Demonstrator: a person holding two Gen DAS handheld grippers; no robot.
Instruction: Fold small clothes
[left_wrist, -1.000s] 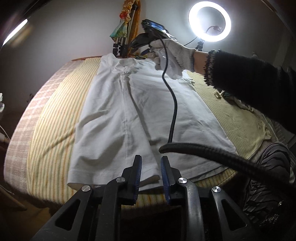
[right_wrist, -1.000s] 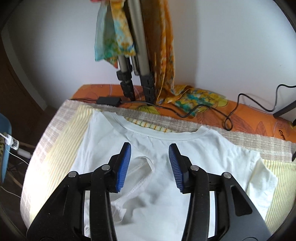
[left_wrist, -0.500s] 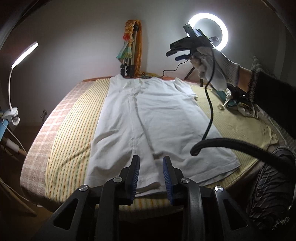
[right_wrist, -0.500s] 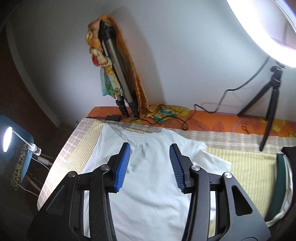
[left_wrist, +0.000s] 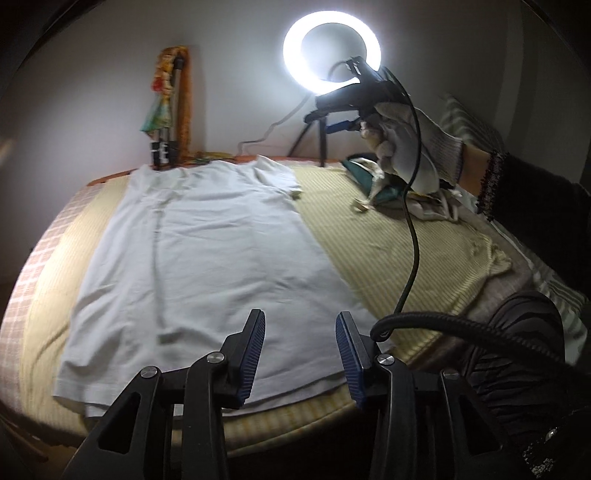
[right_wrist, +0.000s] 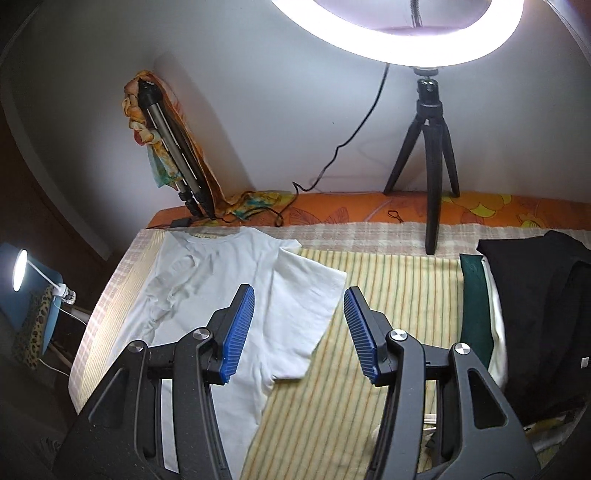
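Observation:
A white T-shirt (left_wrist: 207, 254) lies flat on the striped bed cover (left_wrist: 399, 251), its left side folded inward and its right sleeve (right_wrist: 306, 291) spread out. My left gripper (left_wrist: 300, 354) hovers over the shirt's hem at the near edge, its jaws opening with nothing between them. My right gripper (right_wrist: 299, 328) hangs above the spread sleeve, jaws opening and empty. In the left wrist view the right gripper (left_wrist: 332, 118) shows high at the back right, held by a gloved hand (left_wrist: 413, 147).
A ring light on a small tripod (right_wrist: 432, 147) stands at the head of the bed. A folded tripod draped in orange cloth (right_wrist: 170, 147) leans on the wall. Dark and green clothes (right_wrist: 535, 314) are piled at the right. A desk lamp (right_wrist: 20, 273) glows at the left.
Both grippers have opened wider. The right gripper rose off the collar and swung right, over the spread sleeve. The left gripper shifted right along the hem, which it no longer touches.

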